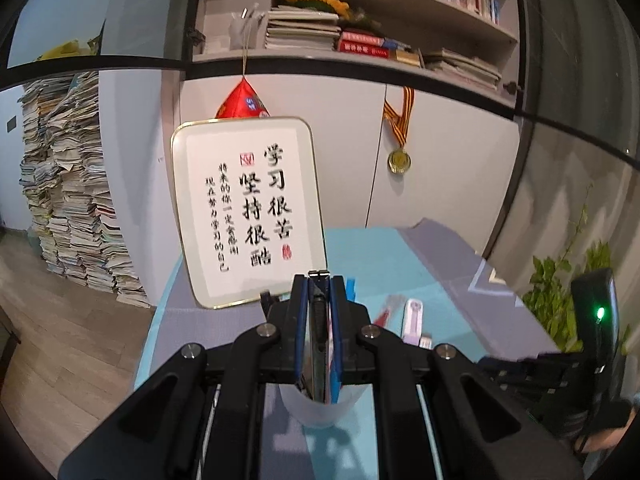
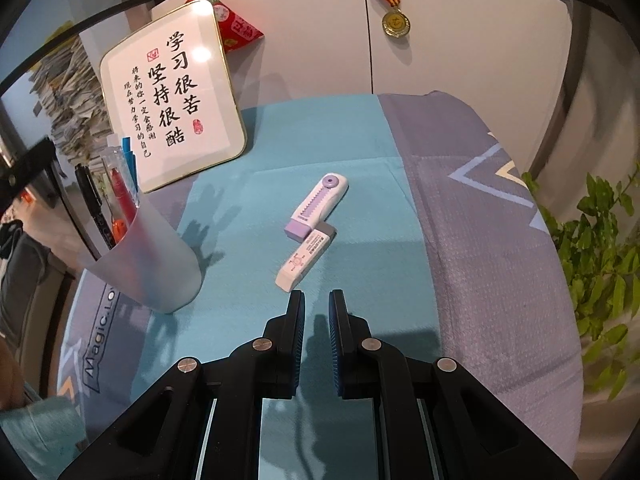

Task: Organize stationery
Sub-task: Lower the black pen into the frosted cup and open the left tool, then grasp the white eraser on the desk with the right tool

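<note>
Already several pens stand in the cup (image 2: pixel 148 256) — the left tongs (image 1: pixel 319 280) clamp another dark item above it. Right tongs (image 2: pixel 316 300) hang narrowly parted, empty — the eraser (image 2: pixel 306 260) and correction tape (image 2: pixel 318 206) remain on the desk (image 2: pixel 360 152).

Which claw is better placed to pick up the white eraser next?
Right. The right claw is open and empty just short of the white eraser; the left claw is shut on a dark tool above the cup.

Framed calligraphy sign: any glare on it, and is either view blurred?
Right wrist view: bright glare patches on the gold-rimmed framed calligraphy sign, otherwise sharp. Left wrist view: sign glare-free; the white and purple eraser holder on the table looks motion-blurred.
</note>
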Available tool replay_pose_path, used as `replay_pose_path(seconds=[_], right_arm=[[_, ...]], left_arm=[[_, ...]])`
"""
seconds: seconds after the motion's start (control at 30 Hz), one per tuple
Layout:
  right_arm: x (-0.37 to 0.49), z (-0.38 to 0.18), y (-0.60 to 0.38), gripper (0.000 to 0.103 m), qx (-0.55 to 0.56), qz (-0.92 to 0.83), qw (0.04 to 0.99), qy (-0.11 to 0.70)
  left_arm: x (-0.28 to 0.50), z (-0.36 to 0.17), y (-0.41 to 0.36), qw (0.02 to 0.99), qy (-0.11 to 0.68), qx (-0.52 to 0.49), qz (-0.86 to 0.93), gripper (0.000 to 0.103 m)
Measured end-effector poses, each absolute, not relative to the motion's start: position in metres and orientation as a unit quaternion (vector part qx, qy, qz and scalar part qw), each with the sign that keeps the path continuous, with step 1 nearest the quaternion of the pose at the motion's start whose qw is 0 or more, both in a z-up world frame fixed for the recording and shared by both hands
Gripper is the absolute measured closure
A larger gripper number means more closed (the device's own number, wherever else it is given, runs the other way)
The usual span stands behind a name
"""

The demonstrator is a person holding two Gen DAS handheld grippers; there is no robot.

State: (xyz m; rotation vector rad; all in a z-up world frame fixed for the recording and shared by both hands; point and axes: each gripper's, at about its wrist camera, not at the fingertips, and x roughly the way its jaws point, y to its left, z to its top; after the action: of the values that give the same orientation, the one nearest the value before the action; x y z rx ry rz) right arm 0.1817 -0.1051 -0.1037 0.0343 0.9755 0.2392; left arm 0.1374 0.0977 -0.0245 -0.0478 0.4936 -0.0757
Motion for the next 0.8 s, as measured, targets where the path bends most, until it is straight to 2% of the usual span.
replay_pose_path(seconds=[0.73, 0.77, 0.8], right_arm=[[0.188, -0.113, -0.111, 0.092, 0.023, 0.096, 0.870, 0.483], [0.188, -0.114, -0.112, 0.093, 0.024, 0.095, 0.869, 0.485], [0.190, -0.115, -0.113, 0.092, 0.028, 0.092, 0.868, 0.488]], left_arm=[[0.133, -0.051, 0.090, 0.955, 0.293, 0.010, -0.042, 0.093], [0.132, -0.052, 0.091, 0.954, 0.295, 0.008, -0.042, 0.090], [0.131, -0.052, 0.092, 0.954, 0.296, 0.005, -0.043, 0.083]])
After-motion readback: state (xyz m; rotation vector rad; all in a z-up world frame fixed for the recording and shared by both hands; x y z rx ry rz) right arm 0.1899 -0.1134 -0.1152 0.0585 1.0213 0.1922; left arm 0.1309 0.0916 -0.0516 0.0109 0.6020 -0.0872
